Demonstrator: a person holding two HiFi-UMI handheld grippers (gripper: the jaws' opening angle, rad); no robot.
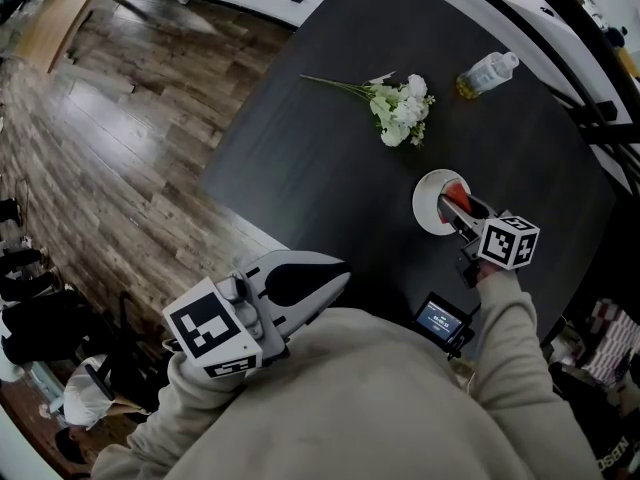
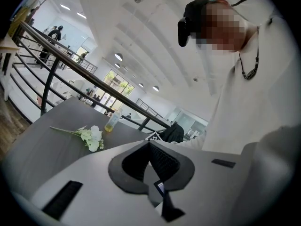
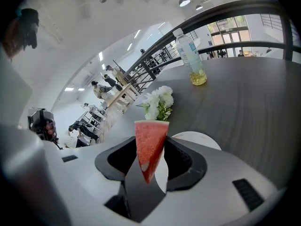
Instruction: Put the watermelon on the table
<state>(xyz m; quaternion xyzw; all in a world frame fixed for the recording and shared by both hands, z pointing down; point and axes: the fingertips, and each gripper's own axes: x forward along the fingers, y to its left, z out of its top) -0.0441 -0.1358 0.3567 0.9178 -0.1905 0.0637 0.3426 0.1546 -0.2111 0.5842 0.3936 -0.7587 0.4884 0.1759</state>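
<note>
A red wedge of watermelon point(image 3: 150, 147) with a thin green rind stands point-down between the jaws of my right gripper point(image 3: 151, 134), which is shut on it. In the head view the watermelon point(image 1: 457, 202) hangs just over a small white plate point(image 1: 428, 200) on the dark table point(image 1: 320, 158), with the right gripper point(image 1: 453, 209) reaching in from the near side. My left gripper point(image 1: 343, 274) is held back against the person's chest, off the table's near edge. Its jaws point(image 2: 149, 143) meet at the tips with nothing between them.
A bunch of white flowers point(image 1: 400, 110) lies beyond the plate, and a plastic bottle point(image 1: 487, 73) of yellowish liquid lies farther back right. A small lit screen point(image 1: 440, 320) sits under the right forearm. Wooden floor point(image 1: 120, 148) lies left of the table; a black railing point(image 3: 225, 13) runs behind it.
</note>
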